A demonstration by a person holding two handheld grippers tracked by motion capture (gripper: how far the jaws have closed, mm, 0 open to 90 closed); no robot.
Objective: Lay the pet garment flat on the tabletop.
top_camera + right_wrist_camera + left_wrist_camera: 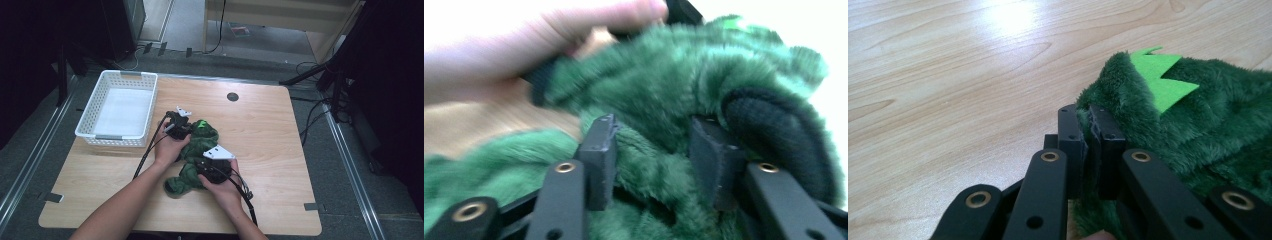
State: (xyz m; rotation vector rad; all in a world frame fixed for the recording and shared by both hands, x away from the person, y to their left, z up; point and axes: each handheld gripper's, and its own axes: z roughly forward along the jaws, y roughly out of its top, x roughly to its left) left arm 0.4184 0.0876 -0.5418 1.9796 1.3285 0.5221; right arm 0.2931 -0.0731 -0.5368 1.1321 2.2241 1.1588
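A: The green plush garment (195,157) was seen crumpled at the centre of the high view, on the wooden table (270,145), just right of the white basket (102,90) at the upper left.

B: And the left gripper (179,121) was found at the garment's upper edge. In its own view the jaws were shut tight on a fold of dark green pile, close beside the bright green felt spikes (1160,75) at the upper right.

A: The right gripper (212,170) was placed lower, over the middle of the heap. Its jaws were held part open, with fur bunched between them; no firm pinch could be made out, as that frame was blurred.

B: A black knitted cuff (779,135) was noted at the right of that view.

A: Probably a grip was being sought for spreading or folding. It would be done best if only one layer near the cuff were taken, and the fabric pulled gently away from the anchored corner.

B: Agreed; too thick a bunch would likely be dragged whole.
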